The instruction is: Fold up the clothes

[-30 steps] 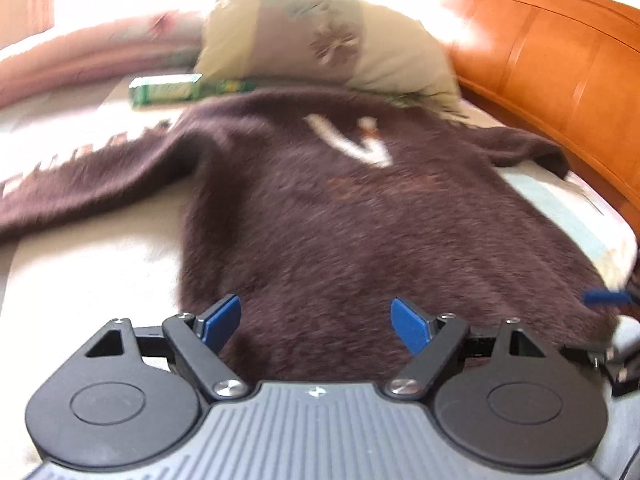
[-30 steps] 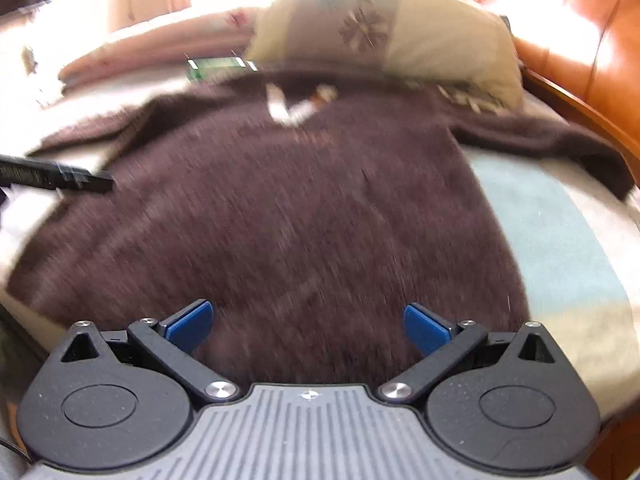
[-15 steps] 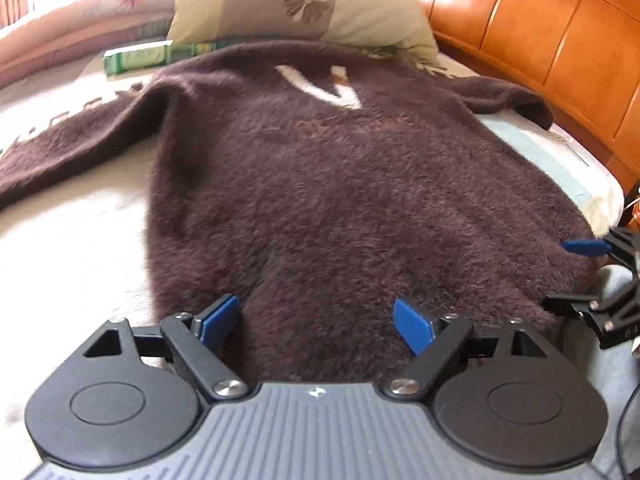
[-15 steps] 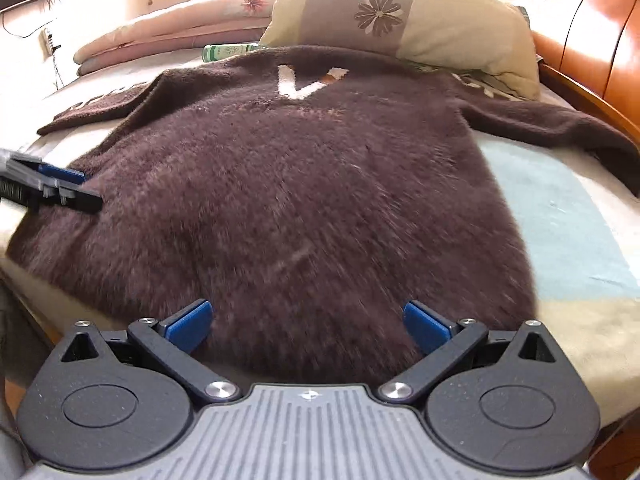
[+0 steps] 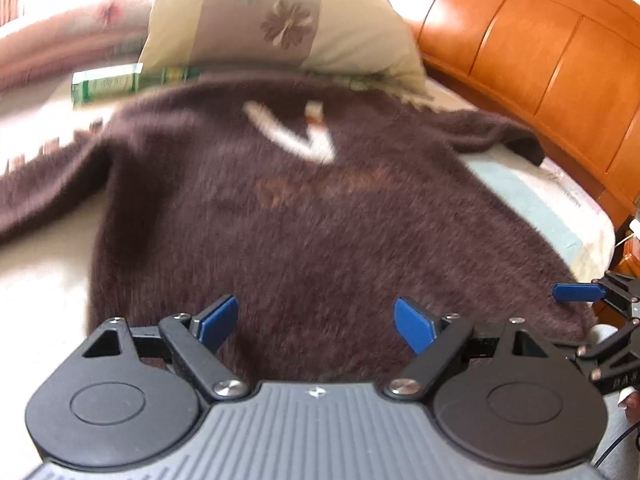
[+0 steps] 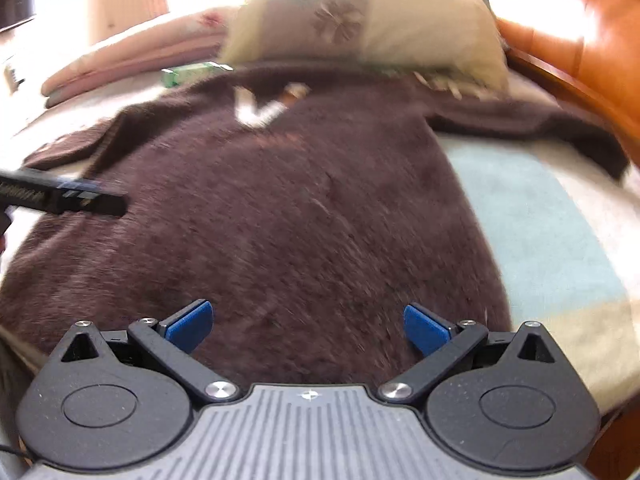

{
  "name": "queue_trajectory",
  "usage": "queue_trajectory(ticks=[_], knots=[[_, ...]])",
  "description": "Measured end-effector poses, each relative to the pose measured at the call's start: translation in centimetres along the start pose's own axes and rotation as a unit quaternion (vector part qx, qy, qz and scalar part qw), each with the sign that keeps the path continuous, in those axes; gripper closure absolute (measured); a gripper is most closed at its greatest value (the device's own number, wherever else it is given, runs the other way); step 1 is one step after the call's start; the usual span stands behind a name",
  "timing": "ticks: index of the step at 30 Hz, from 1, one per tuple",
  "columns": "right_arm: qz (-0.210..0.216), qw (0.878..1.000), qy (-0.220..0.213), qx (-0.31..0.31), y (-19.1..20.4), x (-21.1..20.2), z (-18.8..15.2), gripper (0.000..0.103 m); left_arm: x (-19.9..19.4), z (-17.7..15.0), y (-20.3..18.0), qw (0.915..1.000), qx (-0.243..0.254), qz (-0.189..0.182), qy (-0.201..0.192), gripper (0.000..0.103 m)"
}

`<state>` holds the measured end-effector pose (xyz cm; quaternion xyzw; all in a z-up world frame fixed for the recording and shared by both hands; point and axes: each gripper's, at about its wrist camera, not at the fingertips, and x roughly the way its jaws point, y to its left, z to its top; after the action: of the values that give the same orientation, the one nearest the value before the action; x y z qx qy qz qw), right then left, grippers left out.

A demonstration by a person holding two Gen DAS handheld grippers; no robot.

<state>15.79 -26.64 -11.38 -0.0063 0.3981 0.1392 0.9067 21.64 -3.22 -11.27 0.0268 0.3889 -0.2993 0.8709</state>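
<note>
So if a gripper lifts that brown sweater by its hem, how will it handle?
Probably floppy: the brown sweater lies limp on the bed, sleeves sprawled. Its fuzzy knit should grip rather than slip. Likely it sags and drags if pinched at one point.

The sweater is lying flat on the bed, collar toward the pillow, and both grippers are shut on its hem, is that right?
Not quite. The sweater lies flat, collar toward the pillow, but both wrist views show the left gripper and right gripper open, holding nothing.

Both views have gone blurred. The right gripper [image 5: 580,300] sits lower at the sweater's [image 5: 320,232] hem corner than before.
</note>
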Motion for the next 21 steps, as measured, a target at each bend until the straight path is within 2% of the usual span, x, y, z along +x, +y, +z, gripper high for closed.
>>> queue_trajectory(ticks=[3, 6, 10, 12, 14, 17, 19, 20, 21], knots=[[0.008, 1.0, -0.009, 0.024, -0.7, -0.4, -0.6, 0.0, -0.1, -1.0, 0.8, 0.9999, -0.014, -0.004, 0.003, 0.017], [0.026, 0.999, -0.035, 0.028, -0.3, -0.1, 1.7, 0.0, -0.9, -0.1, 0.9, 0.9998, -0.022, -0.002, 0.002, 0.017], [0.05, 0.996, -0.07, 0.032, 0.3, 0.4, 4.9, 0.0, -1.6, 3.3, 1.0, 0.9986, -0.018, 0.009, -0.048, 0.017], [0.054, 0.995, -0.081, 0.024, 1.2, 2.8, 7.9, 0.0, -1.0, 5.6, 1.4, 0.9971, -0.016, 0.021, -0.072, 0.016], [0.043, 0.996, -0.08, 0.018, 2.2, 6.1, 11.0, 0.0, 0.4, 7.9, 2.1, 0.9966, -0.009, 0.022, -0.079, 0.016], [0.037, 0.999, -0.026, 0.025, 3.1, 11.0, 13.7, 0.0, 3.6, 8.9, 3.6, 0.9983, -0.022, 0.016, -0.051, 0.016], [0.064, 0.997, 0.015, 0.048, 3.1, 13.2, 12.6, 0.0, 5.8, 9.3, 4.6, 0.9989, -0.033, 0.012, -0.029, 0.016], [0.058, 0.998, -0.013, 0.015, 3.6, 13.0, 11.5, 0.0, 6.9, 9.5, 5.1, 0.999, -0.039, 0.01, -0.018, 0.016], [0.054, 0.998, -0.019, -0.02, 4.1, 12.9, 10.8, 0.0, 8.0, 9.8, 5.6, 0.999, -0.044, 0.008, -0.007, 0.016]])
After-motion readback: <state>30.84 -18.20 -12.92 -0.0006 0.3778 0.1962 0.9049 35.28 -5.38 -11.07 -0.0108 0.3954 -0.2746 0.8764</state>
